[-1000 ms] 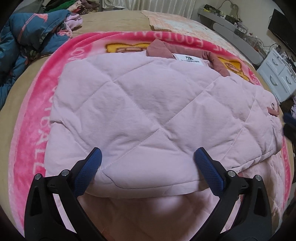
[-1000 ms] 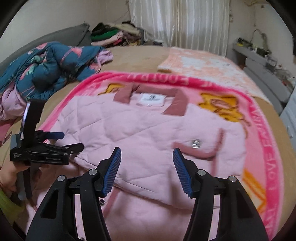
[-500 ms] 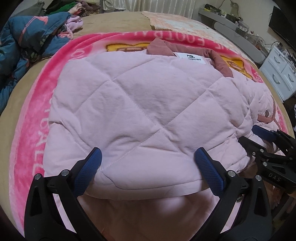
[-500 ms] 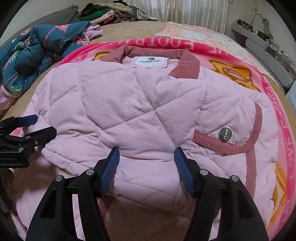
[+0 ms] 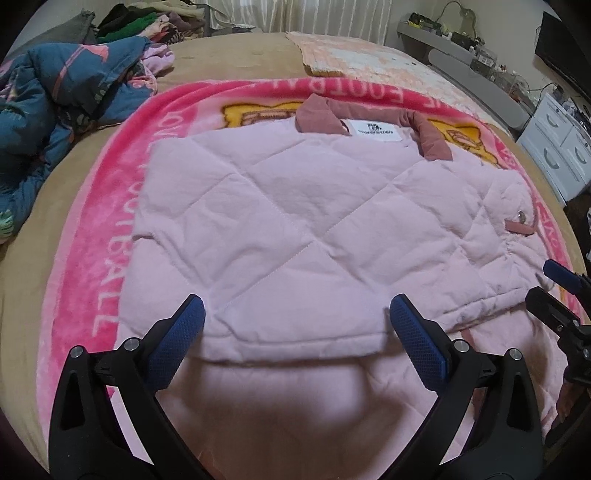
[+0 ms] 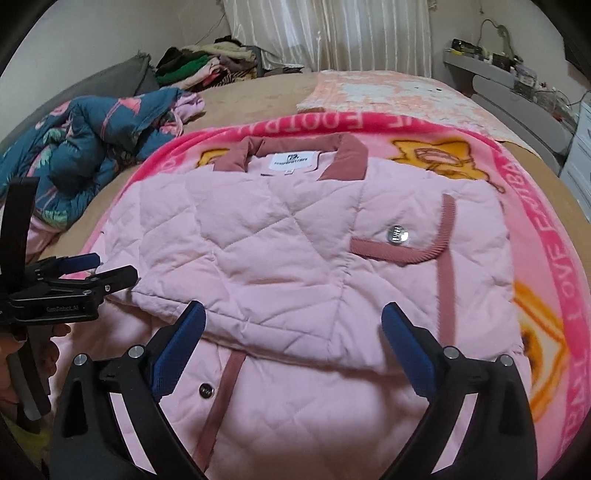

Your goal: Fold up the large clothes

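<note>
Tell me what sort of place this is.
Most likely a bedroom in a home. The pink quilted jacket lies on a bright pink blanket spread over a wide bed, a heap of clothes sits by the curtained window, and white drawers stand alongside.

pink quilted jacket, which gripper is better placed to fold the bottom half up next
Probably either, slightly the left. The left gripper is open and centred over the folded edge of the pink quilted jacket; the right gripper sits over the same edge nearer the trimmed pocket, its jaws opening, nothing gripped.
</note>
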